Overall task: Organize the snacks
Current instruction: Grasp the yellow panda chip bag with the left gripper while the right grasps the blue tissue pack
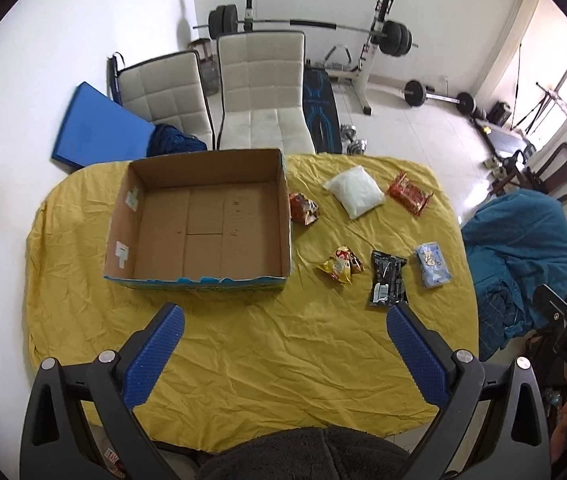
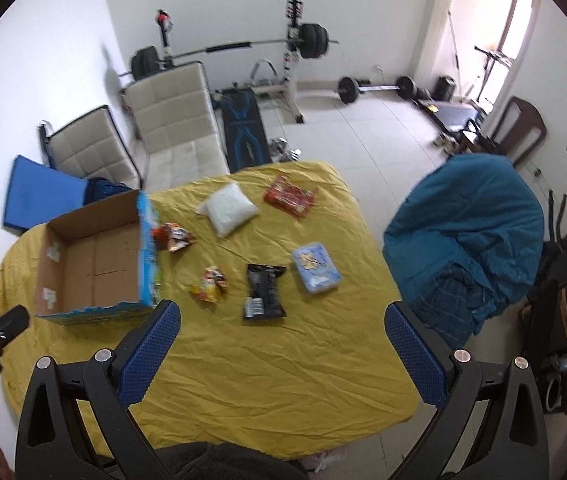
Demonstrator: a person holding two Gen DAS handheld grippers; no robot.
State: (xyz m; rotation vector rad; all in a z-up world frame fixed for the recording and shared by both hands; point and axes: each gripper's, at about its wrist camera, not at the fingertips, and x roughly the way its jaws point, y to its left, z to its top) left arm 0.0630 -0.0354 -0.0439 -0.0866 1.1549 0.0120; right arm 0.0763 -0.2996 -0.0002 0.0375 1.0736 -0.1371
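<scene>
Both the left gripper (image 1: 285, 320) and right gripper (image 2: 283, 318) hang spread and unladen above the yellow tablecloth (image 1: 243, 360), where six snack packets, seemingly, lie beside the cardboard box (image 1: 203, 220).

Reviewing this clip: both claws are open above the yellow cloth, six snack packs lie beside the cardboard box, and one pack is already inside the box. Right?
Not quite: the cardboard box is empty, as the left wrist view shows. All six snack packs, such as the black pack, lie on the yellow cloth. Both the left claw and right claw are open.
</scene>
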